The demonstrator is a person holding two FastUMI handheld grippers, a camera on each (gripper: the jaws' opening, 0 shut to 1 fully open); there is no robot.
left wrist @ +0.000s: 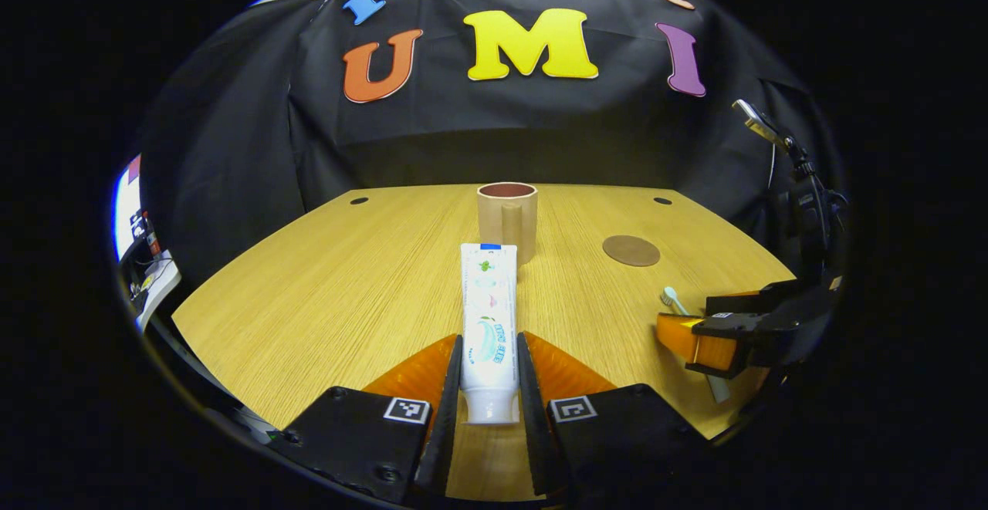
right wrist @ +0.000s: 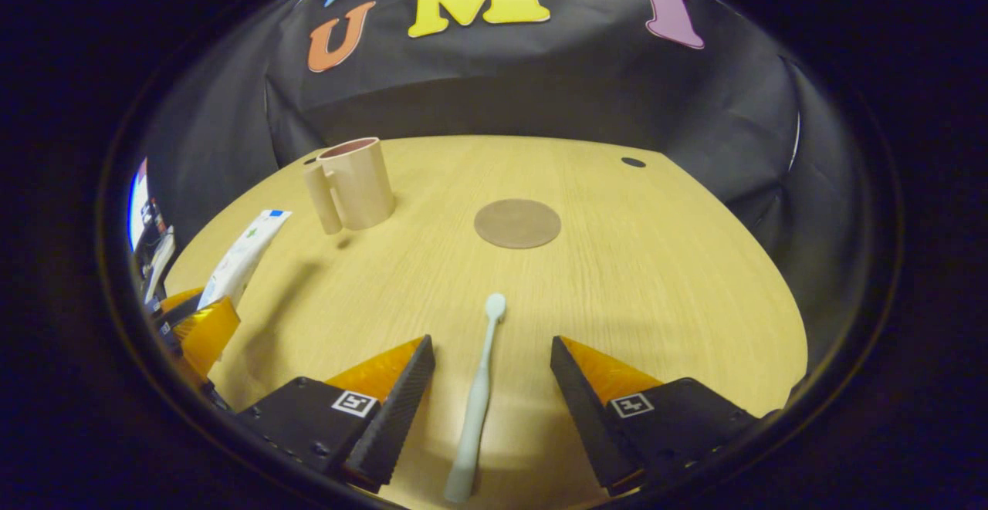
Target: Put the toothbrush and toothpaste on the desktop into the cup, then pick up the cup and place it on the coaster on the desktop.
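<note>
A white toothpaste tube (left wrist: 488, 325) is held between the fingers of my left gripper (left wrist: 489, 336), which is shut on its lower end, cap toward the camera. In the right gripper view the toothpaste tube (right wrist: 243, 259) juts up from the left gripper (right wrist: 197, 325) and throws a shadow on the table. A beige cup (left wrist: 507, 221) (right wrist: 355, 182) stands upright behind it, handle facing forward. The round brown coaster (left wrist: 631, 251) (right wrist: 516, 223) lies flat to its right. A pale toothbrush (right wrist: 482, 386) (left wrist: 670, 298) lies on the table between the spread fingers of my open right gripper (right wrist: 492, 340) (left wrist: 718, 332).
The wooden table (left wrist: 309, 302) (right wrist: 656, 278) has small dark holes near its back corners (left wrist: 359, 200) (right wrist: 633, 162). Black cloth walls close in behind and at both sides. A screen and gear (left wrist: 131, 217) sit off the left edge, a dark stand (left wrist: 803, 186) off the right.
</note>
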